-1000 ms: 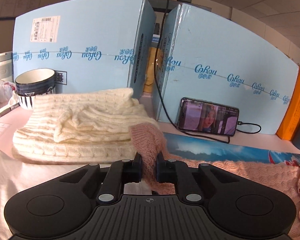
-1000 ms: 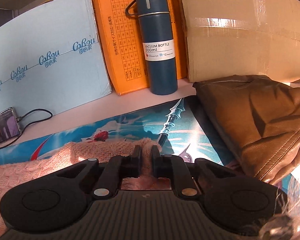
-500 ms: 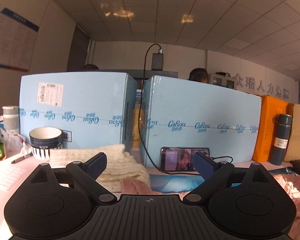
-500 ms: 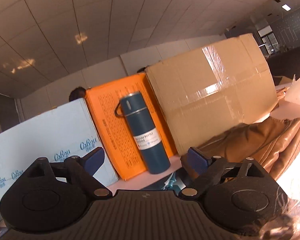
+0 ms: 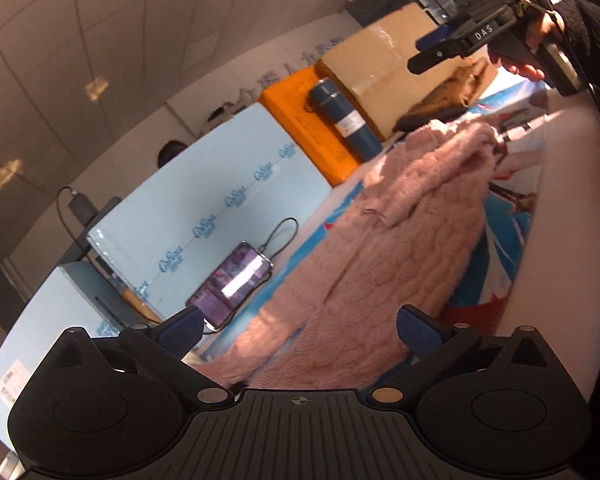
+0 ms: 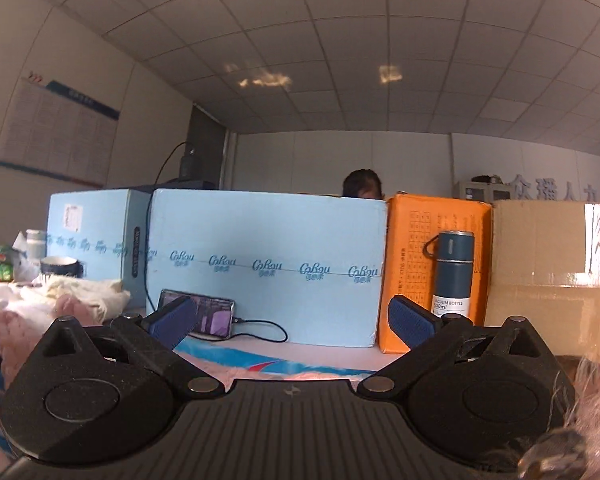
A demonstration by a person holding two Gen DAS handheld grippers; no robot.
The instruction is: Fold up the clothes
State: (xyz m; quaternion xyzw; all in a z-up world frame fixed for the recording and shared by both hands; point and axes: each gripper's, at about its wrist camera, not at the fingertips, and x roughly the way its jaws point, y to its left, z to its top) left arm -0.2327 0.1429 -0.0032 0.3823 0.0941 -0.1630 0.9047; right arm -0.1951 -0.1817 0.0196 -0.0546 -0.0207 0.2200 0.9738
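A pink knit sweater [image 5: 400, 248] lies spread on the table, one sleeve folded over its body. My left gripper [image 5: 300, 328] is open and empty above its near end, tilted. My right gripper [image 6: 292, 318] is open and empty, raised and level; it also shows in the left wrist view [image 5: 452, 46], held in a hand at the top right above the sweater's far end. A bit of the pink sweater [image 6: 8, 332] shows at the left of the right wrist view. A folded cream knit [image 6: 84, 292] lies behind it.
Light blue boxes [image 6: 268, 264], an orange box [image 6: 416, 240] and a cardboard box [image 6: 556, 272] line the back. A blue vacuum bottle [image 6: 452, 276] and a phone [image 6: 204, 314] on a cable stand before them. A brown jacket [image 5: 456, 88] lies far right. A mug [image 6: 60, 266] stands left.
A second ago both grippers were shut on the pink sweater. They opened, let it go and lifted. Since then the left gripper has tilted and turned toward the right.
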